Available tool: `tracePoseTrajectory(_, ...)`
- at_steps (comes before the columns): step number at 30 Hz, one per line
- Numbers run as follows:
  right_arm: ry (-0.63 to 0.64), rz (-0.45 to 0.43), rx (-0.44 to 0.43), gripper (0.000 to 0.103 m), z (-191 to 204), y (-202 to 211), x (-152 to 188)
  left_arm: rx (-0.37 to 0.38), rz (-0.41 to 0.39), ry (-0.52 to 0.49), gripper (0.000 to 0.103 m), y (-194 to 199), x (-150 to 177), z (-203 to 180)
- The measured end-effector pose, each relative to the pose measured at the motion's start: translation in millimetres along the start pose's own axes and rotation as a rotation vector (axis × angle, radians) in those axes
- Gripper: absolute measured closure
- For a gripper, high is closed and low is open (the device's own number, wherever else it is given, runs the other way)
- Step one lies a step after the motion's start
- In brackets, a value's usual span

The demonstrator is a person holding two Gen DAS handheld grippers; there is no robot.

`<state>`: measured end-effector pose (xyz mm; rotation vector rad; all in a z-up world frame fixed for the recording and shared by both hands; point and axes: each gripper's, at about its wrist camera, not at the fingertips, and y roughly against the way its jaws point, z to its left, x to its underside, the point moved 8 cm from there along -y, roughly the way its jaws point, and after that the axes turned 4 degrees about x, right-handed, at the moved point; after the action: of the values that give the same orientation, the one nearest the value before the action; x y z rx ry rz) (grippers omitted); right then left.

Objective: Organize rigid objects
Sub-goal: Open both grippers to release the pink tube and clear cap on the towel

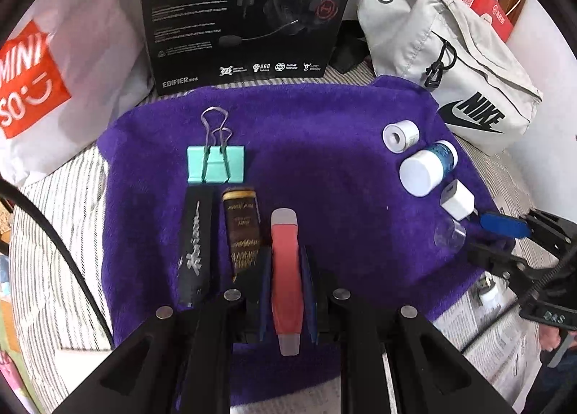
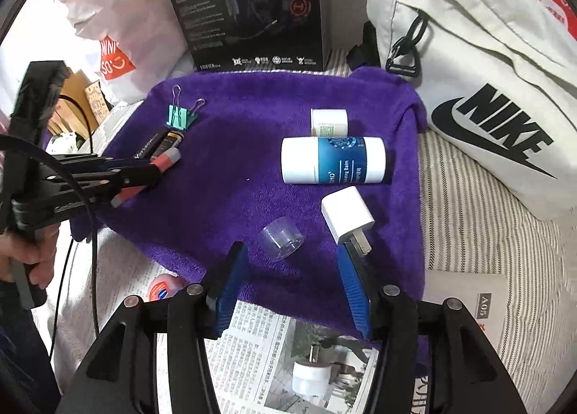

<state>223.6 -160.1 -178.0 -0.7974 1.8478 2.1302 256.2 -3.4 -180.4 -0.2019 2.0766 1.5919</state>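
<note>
On a purple towel (image 1: 317, 147) lie a mint binder clip (image 1: 215, 163), a black stick (image 1: 195, 244) and a brown-gold tube (image 1: 242, 230) in a row. My left gripper (image 1: 286, 259) is shut on a red and grey tube (image 1: 286, 269) lying beside them; it also shows in the right wrist view (image 2: 164, 161). My right gripper (image 2: 292, 251) is open, its fingers either side of a clear cap (image 2: 281, 238), next to a white charger plug (image 2: 346, 214). Beyond lie a blue-white balm stick (image 2: 333, 160) and a small white jar (image 2: 329, 122).
A black headset box (image 1: 245, 13) stands behind the towel, a white Nike bag (image 2: 479, 89) at the right, a white Miniso bag (image 1: 43, 89) at the left. A newspaper (image 2: 288, 349) with a white adapter (image 2: 310, 374) lies at the towel's near edge.
</note>
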Motion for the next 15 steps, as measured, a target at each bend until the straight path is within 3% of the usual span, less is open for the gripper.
tracePoseTrajectory(15,-0.035,-0.032,0.013,0.051,-21,19,8,-0.053,0.013,-0.016,0.087,-20,-12,-1)
